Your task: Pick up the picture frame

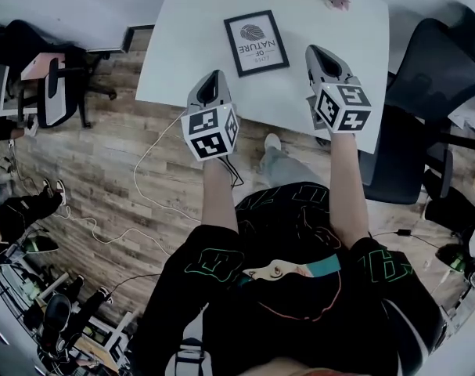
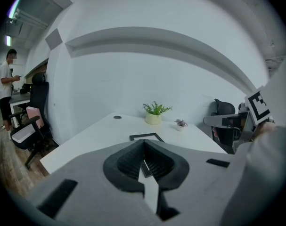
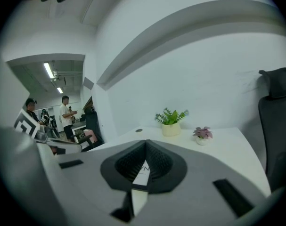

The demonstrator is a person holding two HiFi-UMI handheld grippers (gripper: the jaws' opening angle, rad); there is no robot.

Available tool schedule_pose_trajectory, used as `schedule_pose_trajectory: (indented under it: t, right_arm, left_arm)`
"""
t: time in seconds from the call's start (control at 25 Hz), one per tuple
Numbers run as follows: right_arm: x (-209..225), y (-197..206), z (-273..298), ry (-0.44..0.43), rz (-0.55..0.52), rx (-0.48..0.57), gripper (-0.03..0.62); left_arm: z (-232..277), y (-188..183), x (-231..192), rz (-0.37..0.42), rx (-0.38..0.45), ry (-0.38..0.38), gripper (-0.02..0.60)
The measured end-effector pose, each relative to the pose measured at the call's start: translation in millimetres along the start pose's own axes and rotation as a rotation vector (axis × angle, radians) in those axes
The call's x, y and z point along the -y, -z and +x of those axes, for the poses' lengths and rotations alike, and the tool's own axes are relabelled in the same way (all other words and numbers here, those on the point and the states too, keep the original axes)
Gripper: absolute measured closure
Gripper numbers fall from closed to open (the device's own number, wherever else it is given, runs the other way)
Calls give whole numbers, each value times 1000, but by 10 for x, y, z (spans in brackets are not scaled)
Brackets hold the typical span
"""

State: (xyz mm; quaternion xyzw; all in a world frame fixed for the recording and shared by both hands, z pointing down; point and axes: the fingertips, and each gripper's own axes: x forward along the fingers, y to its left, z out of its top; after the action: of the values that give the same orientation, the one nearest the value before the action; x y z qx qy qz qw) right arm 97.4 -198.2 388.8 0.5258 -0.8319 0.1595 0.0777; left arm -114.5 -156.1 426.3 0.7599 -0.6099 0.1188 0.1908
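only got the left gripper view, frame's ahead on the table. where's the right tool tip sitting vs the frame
observer: the head view puts the right tool to the right of the picture frame, over the white table, with a gap between tool and frame.
operator: are its jaws open
observer: no, the right gripper view shows them together with nothing between them.
operator: what's on the frame's face
observer: a dark round drawing and lettering, which reads upside down in the head view.
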Motion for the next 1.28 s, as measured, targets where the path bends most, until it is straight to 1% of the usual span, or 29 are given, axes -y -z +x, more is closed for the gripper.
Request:
schedule_pose_trajectory:
  t: [0.24, 0.52, 0.76, 0.92, 1.04, 1.16, 1.28]
  right_arm:
    - [228, 6, 329, -2, 22, -26, 589]
    - [201, 136, 544, -55, 19, -76, 589]
    - [107, 219, 671, -98, 13, -106, 589]
    - [34, 204, 794, -120, 1, -119, 589]
    - [43, 211, 885, -118, 0, -131, 589]
    - [93, 307, 963, -102, 5, -160, 589]
    - [70, 421, 1079, -110, 11, -189, 589]
  left_arm:
    - [334, 67, 13, -1, -44, -3, 575]
    - [449, 168, -29, -24, -69, -26, 574]
    - [445, 273, -61, -35, -88, -42, 574]
    - [531, 241, -112, -42, -98, -29, 574]
    - [627, 240, -132, -42, -112, -23, 574]
    - [758, 289, -110, -39, -136, -4, 574]
    - [886, 364, -148, -39, -164, 0, 574]
